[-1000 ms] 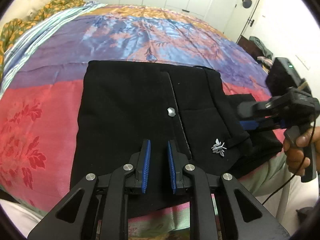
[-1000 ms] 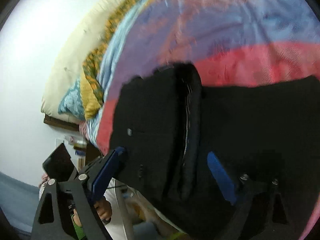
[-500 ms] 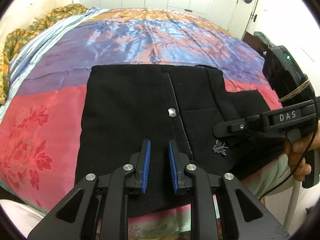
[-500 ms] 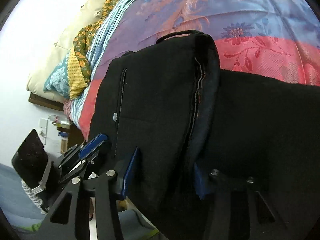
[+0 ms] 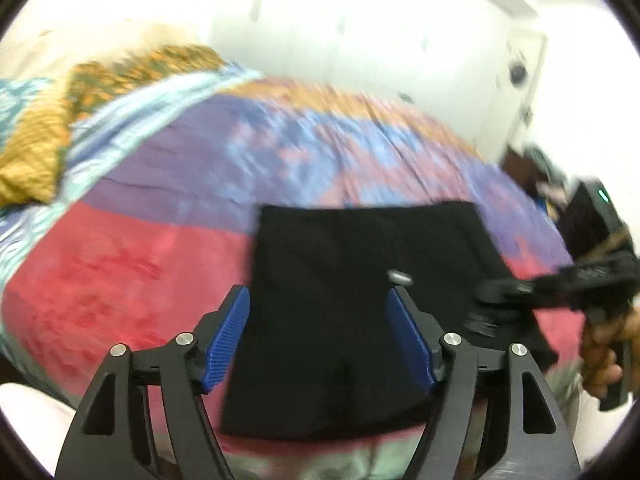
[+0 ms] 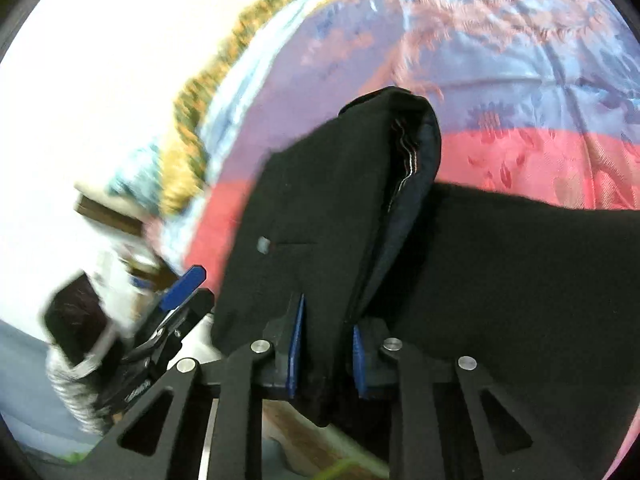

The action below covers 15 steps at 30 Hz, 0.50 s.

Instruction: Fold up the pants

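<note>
The left claw is spread wide, released, its blue pads apart and holding nothing. It hovers above the near edge of the bed, and the pants lie just beyond and between its fingers: the left pad sits over the pants' left edge, the right pad over their middle, just below a silver button. This view is blurred, so whether the pads touch the cloth cannot be told.

The right claw is clenched on the pants; its two blue pads pinch a thick fold of black cloth that runs down between them and hangs a little below the fingers. From the grip the fold rises away from the claw as a raised flap with its layered edge and pale stitching showing at the right side, and a small button on its left face. The rest of the pants spreads flat to the right across the red band of the bedcover.

In the left wrist view the pants form a dark, roughly rectangular block at the near edge of the bed, towards its right side, with the right claw reaching in over their right edge. In the right wrist view the left claw shows at lower left, off the pants' left edge. A patterned pillow lies at the bed's far left corner.
</note>
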### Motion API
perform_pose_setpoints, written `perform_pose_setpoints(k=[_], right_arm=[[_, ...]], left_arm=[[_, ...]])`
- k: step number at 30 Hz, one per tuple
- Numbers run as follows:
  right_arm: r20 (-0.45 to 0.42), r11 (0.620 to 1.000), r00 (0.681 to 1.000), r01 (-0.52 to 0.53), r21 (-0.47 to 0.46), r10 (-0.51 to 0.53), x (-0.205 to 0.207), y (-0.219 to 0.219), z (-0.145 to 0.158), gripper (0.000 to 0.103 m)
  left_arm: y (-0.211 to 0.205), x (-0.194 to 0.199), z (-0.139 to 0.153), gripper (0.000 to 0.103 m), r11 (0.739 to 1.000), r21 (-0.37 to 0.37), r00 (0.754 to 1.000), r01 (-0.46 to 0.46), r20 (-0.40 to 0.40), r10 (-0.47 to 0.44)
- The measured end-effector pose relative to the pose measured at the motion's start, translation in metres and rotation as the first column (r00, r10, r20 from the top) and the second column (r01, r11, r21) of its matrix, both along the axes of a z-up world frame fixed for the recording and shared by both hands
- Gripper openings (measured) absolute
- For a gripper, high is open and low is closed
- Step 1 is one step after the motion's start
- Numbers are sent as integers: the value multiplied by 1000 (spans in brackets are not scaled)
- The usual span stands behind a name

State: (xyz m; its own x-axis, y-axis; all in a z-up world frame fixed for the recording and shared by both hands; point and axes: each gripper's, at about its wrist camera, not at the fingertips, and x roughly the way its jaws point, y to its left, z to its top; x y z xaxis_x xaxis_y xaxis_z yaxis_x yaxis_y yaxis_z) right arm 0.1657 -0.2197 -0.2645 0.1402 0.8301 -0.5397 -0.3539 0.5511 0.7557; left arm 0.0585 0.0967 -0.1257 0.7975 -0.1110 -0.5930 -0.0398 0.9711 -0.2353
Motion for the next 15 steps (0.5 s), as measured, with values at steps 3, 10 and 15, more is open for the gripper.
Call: perform_pose_setpoints(k=[3, 10, 15], right_arm=[[17, 997, 1000, 23, 74, -24, -8, -24, 20, 20], [33, 987, 991, 127, 101, -131, -21, -109, 42, 19], [-59, 973, 973, 224, 58, -221, -23, -157, 7, 19]], left_arm=[[23, 1, -5, 73, 996, -54, 997, -76, -14, 76], [18, 11, -17, 73, 997, -46, 995, -60, -80, 57], [-4, 11, -19, 73, 1000, 14, 996, 18, -85, -16]])
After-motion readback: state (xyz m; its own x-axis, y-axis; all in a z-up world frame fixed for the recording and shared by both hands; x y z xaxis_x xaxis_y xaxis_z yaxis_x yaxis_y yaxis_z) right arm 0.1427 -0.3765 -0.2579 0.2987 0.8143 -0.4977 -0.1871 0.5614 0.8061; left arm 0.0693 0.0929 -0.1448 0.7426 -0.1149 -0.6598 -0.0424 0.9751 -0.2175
